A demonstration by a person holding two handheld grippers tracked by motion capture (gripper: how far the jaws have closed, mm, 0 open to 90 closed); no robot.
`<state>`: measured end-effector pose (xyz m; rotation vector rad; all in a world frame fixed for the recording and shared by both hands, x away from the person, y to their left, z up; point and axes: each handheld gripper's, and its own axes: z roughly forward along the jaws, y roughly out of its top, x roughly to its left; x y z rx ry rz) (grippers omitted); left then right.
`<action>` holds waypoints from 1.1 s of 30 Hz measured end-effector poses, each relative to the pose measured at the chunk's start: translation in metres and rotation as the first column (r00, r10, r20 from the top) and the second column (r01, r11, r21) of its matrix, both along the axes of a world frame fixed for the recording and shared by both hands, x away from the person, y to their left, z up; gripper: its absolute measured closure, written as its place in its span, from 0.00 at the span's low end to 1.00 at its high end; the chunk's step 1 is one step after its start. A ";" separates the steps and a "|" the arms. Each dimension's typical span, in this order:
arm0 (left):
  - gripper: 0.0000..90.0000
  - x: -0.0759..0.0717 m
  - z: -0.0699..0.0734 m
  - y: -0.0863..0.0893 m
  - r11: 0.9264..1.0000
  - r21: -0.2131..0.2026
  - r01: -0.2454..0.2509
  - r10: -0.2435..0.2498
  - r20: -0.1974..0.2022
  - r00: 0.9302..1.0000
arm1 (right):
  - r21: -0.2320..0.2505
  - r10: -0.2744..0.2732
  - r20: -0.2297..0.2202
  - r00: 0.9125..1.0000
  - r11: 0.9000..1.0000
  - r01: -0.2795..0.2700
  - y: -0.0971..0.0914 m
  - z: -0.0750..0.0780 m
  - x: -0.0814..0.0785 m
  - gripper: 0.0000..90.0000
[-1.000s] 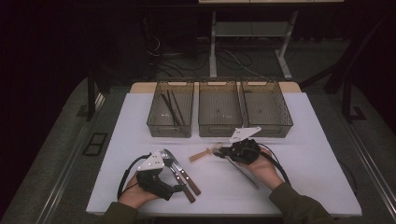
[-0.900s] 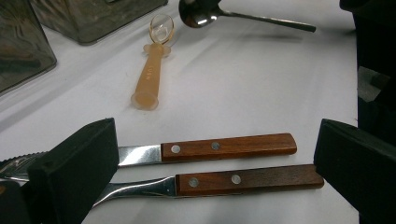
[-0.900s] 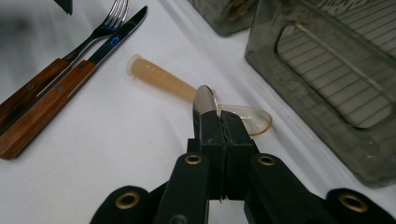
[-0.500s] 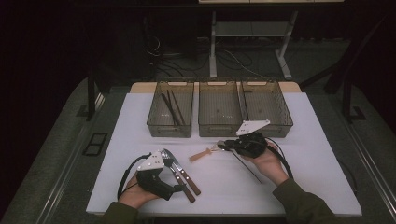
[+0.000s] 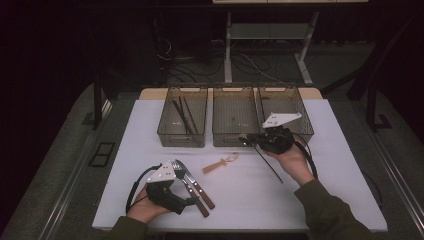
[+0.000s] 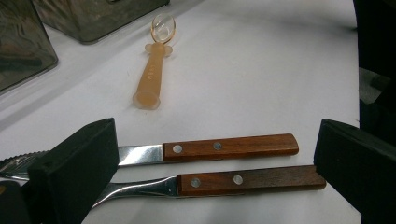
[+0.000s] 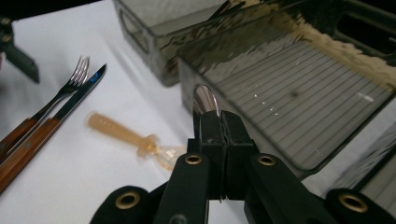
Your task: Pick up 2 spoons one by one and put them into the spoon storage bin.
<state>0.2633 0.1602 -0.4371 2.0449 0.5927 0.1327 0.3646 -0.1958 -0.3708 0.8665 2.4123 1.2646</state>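
Right gripper view: right tongs (image 7: 219,140) clamped shut on a slim, stiff, slippery metal spoon (image 7: 206,100), best gripped mid-handle; left tongs (image 6: 215,163) open.

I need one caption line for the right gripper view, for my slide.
Right gripper shut on a metal spoon beside the clear bin.

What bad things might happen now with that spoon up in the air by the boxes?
1. The right tongs pinch the spoon only near its bowl, and its long handle hangs out behind, so it might swing or slip out.
2. The spoon is close to the middle box, so it could bump the wall instead of going in.
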 end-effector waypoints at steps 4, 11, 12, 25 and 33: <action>0.00 0.000 0.000 0.000 1.000 0.003 0.002 -0.002 0.000 1.000 | 0.001 -0.018 0.011 1.000 1.000 0.018 0.000 0.010 0.011 0.99; 0.00 -0.001 0.001 0.000 1.000 0.001 0.003 -0.003 0.002 1.000 | 0.001 -0.045 0.033 0.998 0.999 0.045 0.004 0.029 0.032 0.99; 0.00 -0.001 0.001 0.000 1.000 0.002 0.004 -0.004 0.002 1.000 | 0.002 -0.047 0.035 0.998 0.999 0.047 0.005 0.031 0.036 0.99; 0.00 -0.001 0.002 -0.001 1.000 -0.018 0.003 -0.003 0.002 1.000 | -0.029 -0.086 0.072 0.994 0.996 0.089 0.030 0.045 0.091 0.99; 0.00 -0.001 0.002 0.000 1.000 -0.023 0.013 -0.013 0.005 1.000 | -0.057 -0.133 0.059 0.989 0.989 0.136 0.043 0.045 0.126 0.99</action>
